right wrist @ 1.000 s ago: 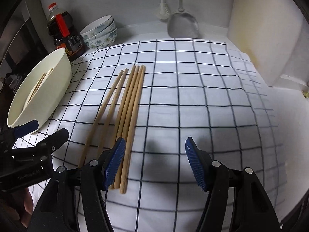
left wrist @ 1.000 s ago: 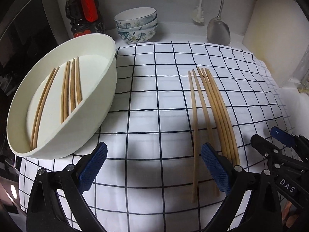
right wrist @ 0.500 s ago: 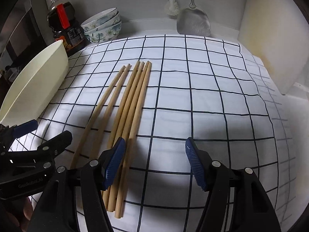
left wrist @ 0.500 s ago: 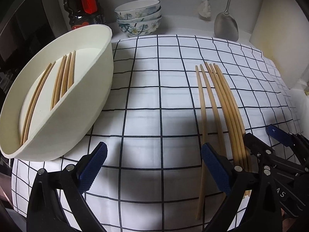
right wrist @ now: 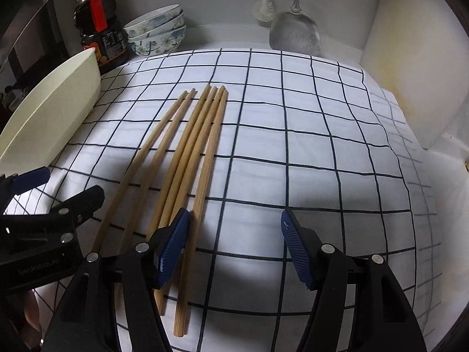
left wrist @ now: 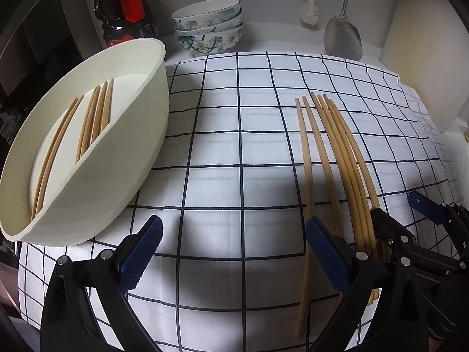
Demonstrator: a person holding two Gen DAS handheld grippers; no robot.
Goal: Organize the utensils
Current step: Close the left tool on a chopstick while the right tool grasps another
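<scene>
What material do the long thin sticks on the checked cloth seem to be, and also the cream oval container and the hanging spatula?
The long tan chopsticks look like bamboo or wood: matte, with faint lengthwise grain. The cream oval container seems to be matte plastic, smooth and uniform, though glazed ceramic is possible. The grey hanging spatula appears to be metal, probably steel, with a dull brushed sheen.

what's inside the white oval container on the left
Wooden chopsticks lie inside the white oval container, apparently five: two by the far wall, three nearer. The near wall covers the near ones' lower ends and part of the floor.
</scene>
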